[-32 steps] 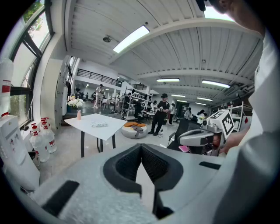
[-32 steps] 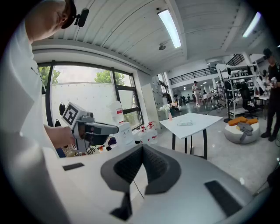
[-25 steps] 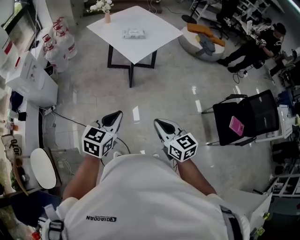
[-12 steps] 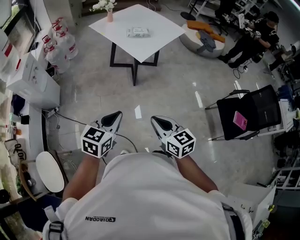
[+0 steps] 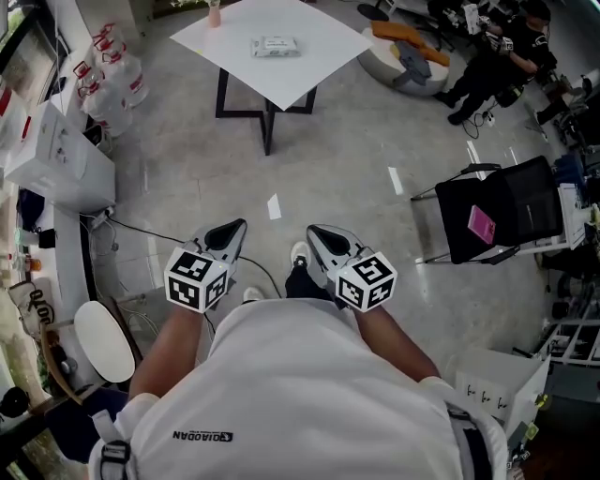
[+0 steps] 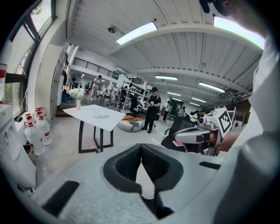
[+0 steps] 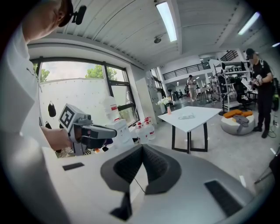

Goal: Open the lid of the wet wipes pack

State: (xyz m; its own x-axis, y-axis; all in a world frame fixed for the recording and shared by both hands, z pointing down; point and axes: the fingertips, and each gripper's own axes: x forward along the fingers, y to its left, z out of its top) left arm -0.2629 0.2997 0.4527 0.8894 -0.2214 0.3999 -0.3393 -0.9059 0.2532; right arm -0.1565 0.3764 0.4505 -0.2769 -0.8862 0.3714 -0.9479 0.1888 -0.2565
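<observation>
On white table (image 5: 314,70) far ahead, wet wipes pack (image 5: 275,45) lies flat; both sit nearer head view's top edge than second ago. Your left gripper (image 5: 234,228), right gripper (image 5: 313,232): jaws closed together, empty, well apart from pack. Your shirt (image 5: 309,394) reads QIAODAN.

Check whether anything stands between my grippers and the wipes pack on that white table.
Nothing visible does. Open floor separates the left gripper and right gripper from the table. The wet wipes pack lies alone mid-top; the pink vase stands at a far corner.
</observation>
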